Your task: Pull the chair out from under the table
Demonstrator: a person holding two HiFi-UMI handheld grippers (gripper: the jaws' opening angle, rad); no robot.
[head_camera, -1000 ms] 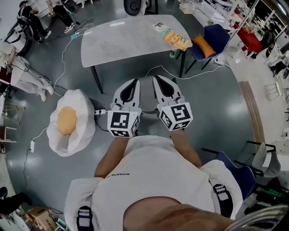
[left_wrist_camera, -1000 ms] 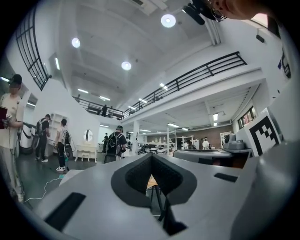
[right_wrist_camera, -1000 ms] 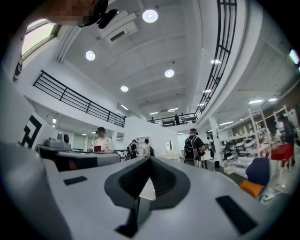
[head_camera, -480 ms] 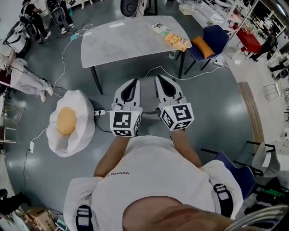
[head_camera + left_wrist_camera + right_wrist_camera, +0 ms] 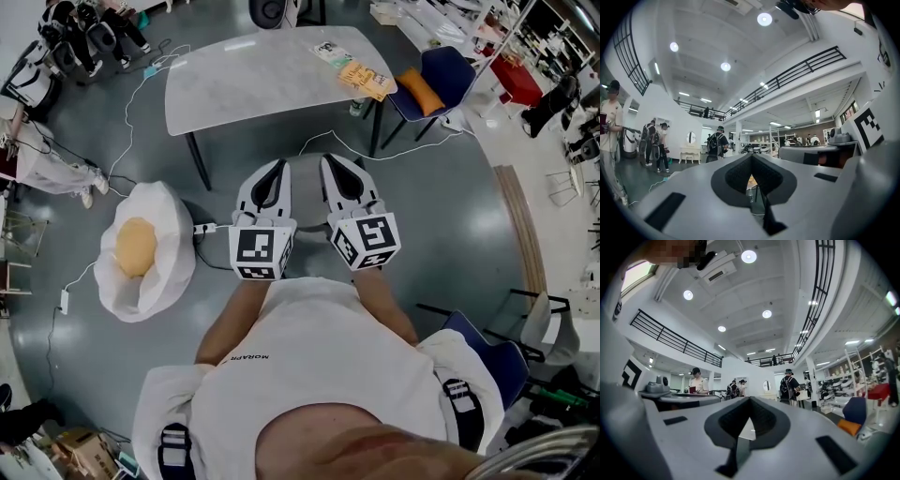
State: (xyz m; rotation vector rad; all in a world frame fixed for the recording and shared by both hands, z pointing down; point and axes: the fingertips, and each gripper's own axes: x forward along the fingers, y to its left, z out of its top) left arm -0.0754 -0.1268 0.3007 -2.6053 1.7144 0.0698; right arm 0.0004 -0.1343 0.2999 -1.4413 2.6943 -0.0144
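The grey chair stands on the floor just on the person's side of the marble surface. Only a narrow strip of it shows in the head view, between the two claws held side by side above it. Its legs and outline are covered, so which way it faces cannot be told, nor whether either claw touches it. The left claw has its tips together with nothing between them; in the left gripper view only a thin slit stays open below the meeting tips. The right claw is likewise closed and empty, its own view showing the same dark hollow and slit. Papers lie at the far right corner of the surface, their print too small to read. A blue chair with an orange cushion stands by that end. A white beanbag with a yellow centre sits on the floor to the left, near a white cable. People in the upper left corner are cut off by the picture's edge.
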